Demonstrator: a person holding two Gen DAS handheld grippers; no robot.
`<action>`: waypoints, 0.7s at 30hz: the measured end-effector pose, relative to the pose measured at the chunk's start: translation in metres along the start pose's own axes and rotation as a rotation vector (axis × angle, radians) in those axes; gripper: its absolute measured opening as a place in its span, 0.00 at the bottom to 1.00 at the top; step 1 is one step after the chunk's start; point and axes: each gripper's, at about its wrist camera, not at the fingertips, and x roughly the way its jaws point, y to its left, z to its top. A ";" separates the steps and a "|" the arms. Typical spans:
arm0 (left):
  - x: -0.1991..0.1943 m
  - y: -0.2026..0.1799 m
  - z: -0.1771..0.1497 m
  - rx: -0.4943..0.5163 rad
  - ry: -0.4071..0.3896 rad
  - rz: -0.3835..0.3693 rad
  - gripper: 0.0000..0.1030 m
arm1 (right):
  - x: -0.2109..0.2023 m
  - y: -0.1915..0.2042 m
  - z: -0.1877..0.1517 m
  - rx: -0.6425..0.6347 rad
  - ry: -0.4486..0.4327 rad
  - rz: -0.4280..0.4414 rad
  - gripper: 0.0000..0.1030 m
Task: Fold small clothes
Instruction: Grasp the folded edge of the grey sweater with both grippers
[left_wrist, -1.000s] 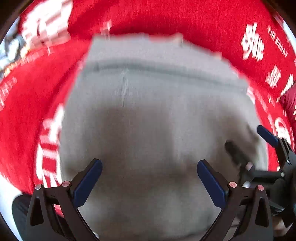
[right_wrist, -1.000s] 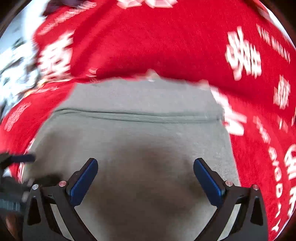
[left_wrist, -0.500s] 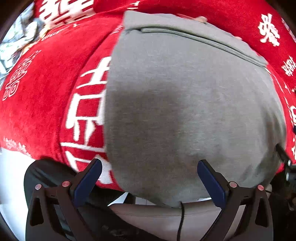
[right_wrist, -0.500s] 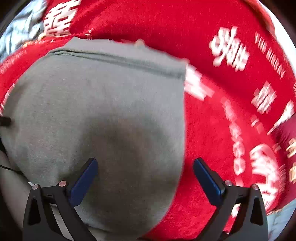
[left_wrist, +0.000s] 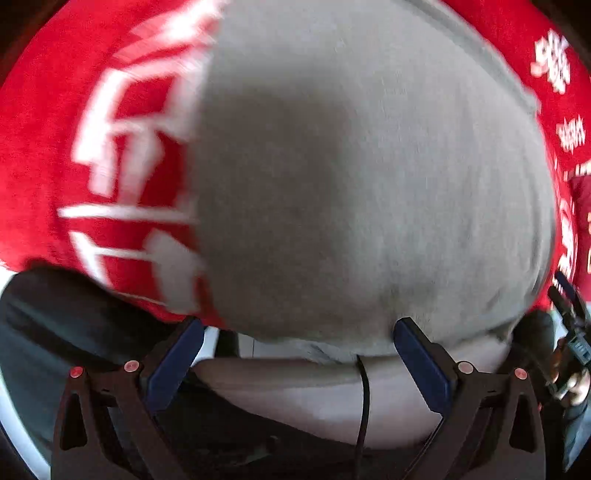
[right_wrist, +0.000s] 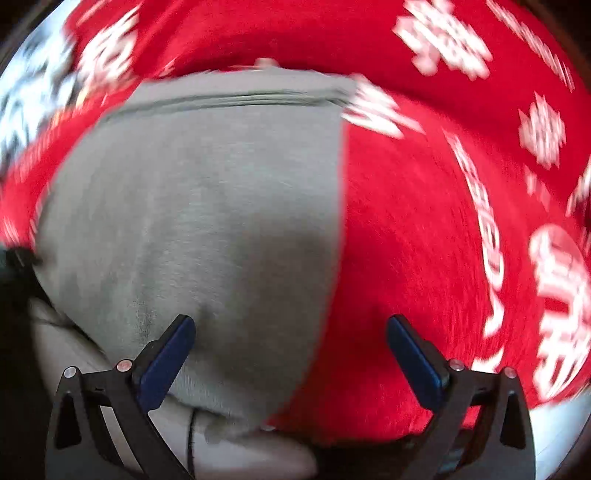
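Note:
A grey garment lies flat on a red cloth with white characters; its near edge hangs over the table's front edge. In the right wrist view the garment fills the left half, its hemmed far edge at the top. My left gripper is open and empty, its blue pads at the garment's near edge. My right gripper is open and empty over the garment's near right corner. The right gripper also shows at the right edge of the left wrist view.
The red cloth covers the table all around the garment. Below the table edge are my pale top with a thin black cable and dark trousers. A patterned white area lies far left.
Both grippers have drawn back toward me, from over the garment's middle to its near edge. The left one has shifted left, the right one right. Both stay open.

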 end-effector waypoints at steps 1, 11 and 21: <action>0.008 -0.014 0.001 0.015 0.027 0.004 1.00 | 0.003 -0.001 -0.007 0.007 0.019 0.038 1.00; 0.021 -0.039 0.000 -0.052 0.025 0.005 0.98 | 0.019 0.030 -0.027 -0.037 0.072 0.158 0.82; 0.001 -0.036 -0.024 -0.092 -0.058 -0.076 0.56 | 0.028 0.039 -0.048 -0.009 0.162 0.253 0.38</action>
